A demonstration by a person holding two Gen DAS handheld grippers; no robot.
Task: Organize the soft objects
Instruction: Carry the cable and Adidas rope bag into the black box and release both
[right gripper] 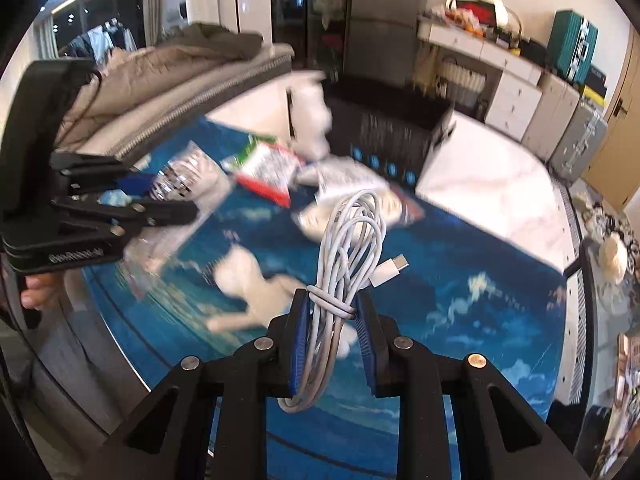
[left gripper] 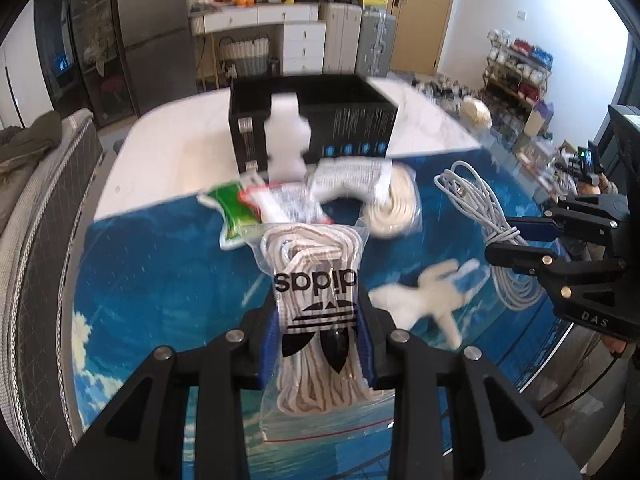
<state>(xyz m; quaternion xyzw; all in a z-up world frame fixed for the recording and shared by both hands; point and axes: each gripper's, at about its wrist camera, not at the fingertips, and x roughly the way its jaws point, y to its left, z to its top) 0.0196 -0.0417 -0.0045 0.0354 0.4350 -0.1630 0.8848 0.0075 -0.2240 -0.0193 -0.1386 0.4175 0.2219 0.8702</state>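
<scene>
In the left wrist view my left gripper (left gripper: 316, 336) is shut on a clear zip bag of white laces (left gripper: 316, 280) with a black logo, held above the blue mat (left gripper: 160, 280). My right gripper (right gripper: 332, 312) is shut on a coiled white USB cable (right gripper: 348, 240), its plug sticking out to the right. From the left wrist the right gripper (left gripper: 516, 242) appears at the right edge, with the cable (left gripper: 476, 196) trailing from it. The right wrist view has the left gripper (right gripper: 160, 190) at the left edge with the lace bag (right gripper: 184, 176).
An open black box (left gripper: 312, 120) stands at the far edge of the mat, a white foam piece (left gripper: 286, 140) leaning on it. A green and red packet (left gripper: 240, 216), a bagged white rope coil (left gripper: 394, 208) and a white plush toy (left gripper: 424, 300) lie on the mat. A sofa (left gripper: 48, 184) flanks the left.
</scene>
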